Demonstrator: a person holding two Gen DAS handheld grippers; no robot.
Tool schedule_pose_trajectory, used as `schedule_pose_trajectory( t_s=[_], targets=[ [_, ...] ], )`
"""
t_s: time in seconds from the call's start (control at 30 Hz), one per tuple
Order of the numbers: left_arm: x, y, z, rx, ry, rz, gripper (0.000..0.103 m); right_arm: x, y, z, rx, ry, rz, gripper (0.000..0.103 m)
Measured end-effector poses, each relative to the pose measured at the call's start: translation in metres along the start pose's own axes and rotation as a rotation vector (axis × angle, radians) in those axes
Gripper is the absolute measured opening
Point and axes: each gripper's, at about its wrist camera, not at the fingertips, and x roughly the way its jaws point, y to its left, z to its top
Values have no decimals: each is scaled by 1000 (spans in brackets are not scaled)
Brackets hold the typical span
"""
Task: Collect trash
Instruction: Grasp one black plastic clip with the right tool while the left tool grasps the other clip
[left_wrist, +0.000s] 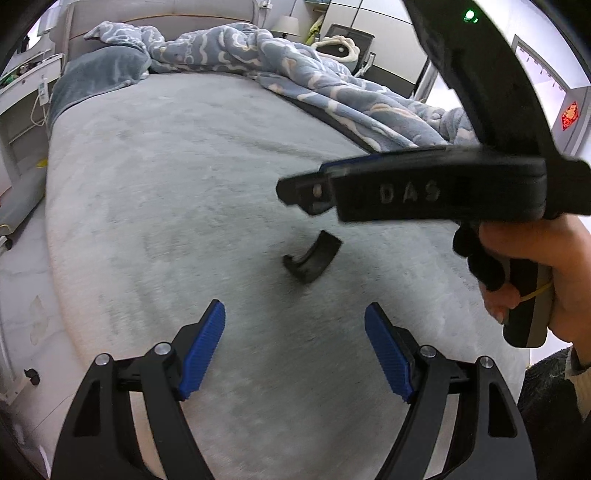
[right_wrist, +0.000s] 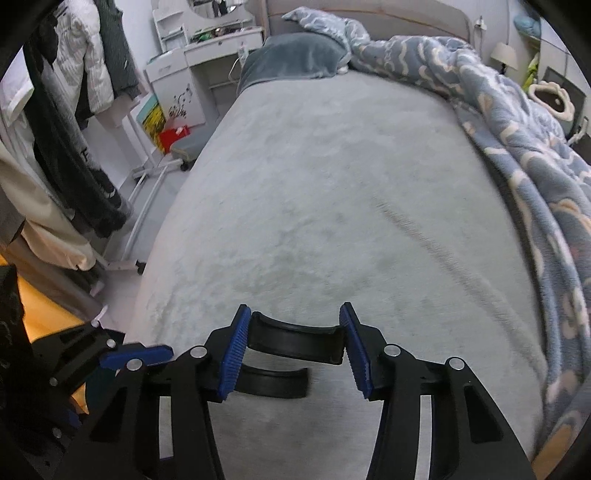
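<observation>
Right gripper (right_wrist: 293, 343): blue pads bracketing curved black plastic scrap (right_wrist: 295, 341), lower centre, contact unclear. Left gripper (left_wrist: 295, 354): spread, empty. Advice: clamp squarely, lift straight off grey bedspread (right_wrist: 332, 184).

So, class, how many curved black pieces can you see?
2. One curved piece is gripped between the pads of the right claw; the second piece lies on the bed beneath it. Others may hide under the blanket.

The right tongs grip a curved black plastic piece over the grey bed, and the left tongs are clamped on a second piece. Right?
No: the left tongs are open and empty, as the left wrist view shows; the second piece lies on the bed. The right tongs do grip a curved black piece.
</observation>
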Motion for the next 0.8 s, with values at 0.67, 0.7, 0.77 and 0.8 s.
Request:
schedule_pose_trajectory(
  t_s=[0.67, 0.7, 0.77, 0.8],
  targets=[
    [43, -22, 16, -99, -24, -29, 74, -31, -64, -21, 81, -46, -28, 50],
    [45, -23, 17, -101, -25, -21, 74, -33, -66, -21, 82, -48, -28, 50],
    [48, -25, 20, -100, -25, 4, 71, -35, -71, -23, 85, -51, -30, 50],
    [50, -26, 20, -98, -26, 14, 70, -36, -73, -24, 88, -50, -30, 50]
  ],
)
